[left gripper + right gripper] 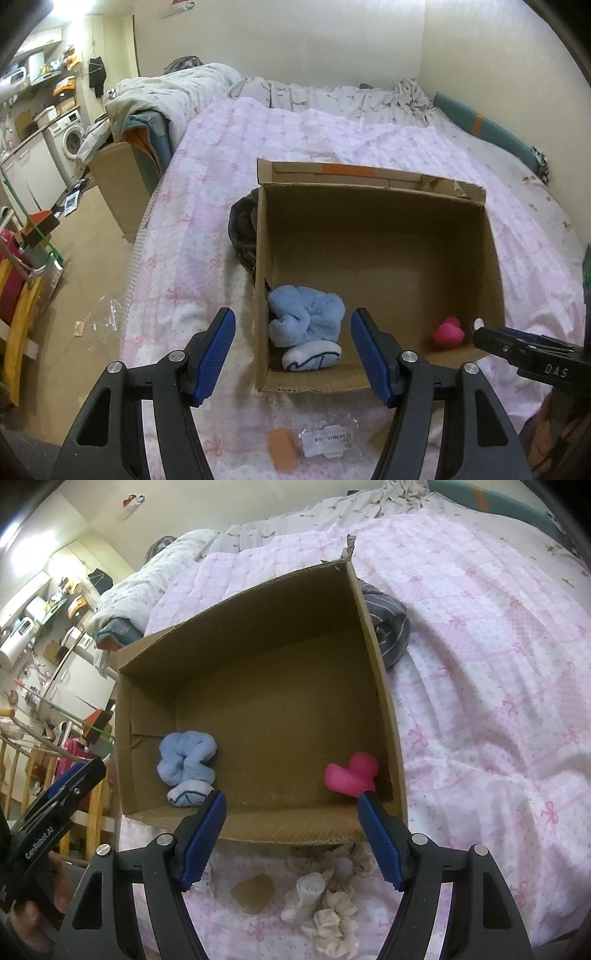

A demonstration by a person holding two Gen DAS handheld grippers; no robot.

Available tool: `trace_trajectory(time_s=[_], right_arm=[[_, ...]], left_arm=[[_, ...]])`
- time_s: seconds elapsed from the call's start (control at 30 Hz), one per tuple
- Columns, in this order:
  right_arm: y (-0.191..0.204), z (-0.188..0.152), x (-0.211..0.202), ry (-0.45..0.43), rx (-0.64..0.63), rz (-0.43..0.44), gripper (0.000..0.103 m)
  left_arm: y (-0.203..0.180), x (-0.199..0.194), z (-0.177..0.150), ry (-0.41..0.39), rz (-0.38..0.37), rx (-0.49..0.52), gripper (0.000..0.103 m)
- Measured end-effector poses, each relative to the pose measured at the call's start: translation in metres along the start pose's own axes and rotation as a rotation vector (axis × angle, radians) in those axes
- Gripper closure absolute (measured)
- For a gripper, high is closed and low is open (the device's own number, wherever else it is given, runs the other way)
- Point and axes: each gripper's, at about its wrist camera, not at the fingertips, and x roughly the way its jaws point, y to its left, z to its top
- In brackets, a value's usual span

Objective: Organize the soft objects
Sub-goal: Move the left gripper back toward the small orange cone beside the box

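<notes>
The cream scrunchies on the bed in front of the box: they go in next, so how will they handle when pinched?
The cream scrunchies look ruffled and limp, so probably floppy and light. They lie bunched with a white sock, so one pinch may drag neighbours along.

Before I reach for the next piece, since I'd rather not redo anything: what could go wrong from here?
1. The cream scrunchies and white sock lie bunched together; the open right gripper may snag several.
2. The cardboard box sits on soft bedding; bumping its near wall could shift it.
</notes>
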Motion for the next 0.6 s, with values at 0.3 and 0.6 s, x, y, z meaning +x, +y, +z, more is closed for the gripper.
trace_trajectory(time_s=[0.3,0.6], right_arm=[[-0.002,-0.009,-0.015,-0.015,-0.004,-0.014,0.025],[-0.003,-0.020,-0.036,-0.056,-0.001,-0.012,0.025]], left_arm=[[0.020,-0.022,-0.019,0.004,0.043,-0.063,0.041],[0.029,-0.034,-0.033,0.011,0.052,-0.101,0.041]])
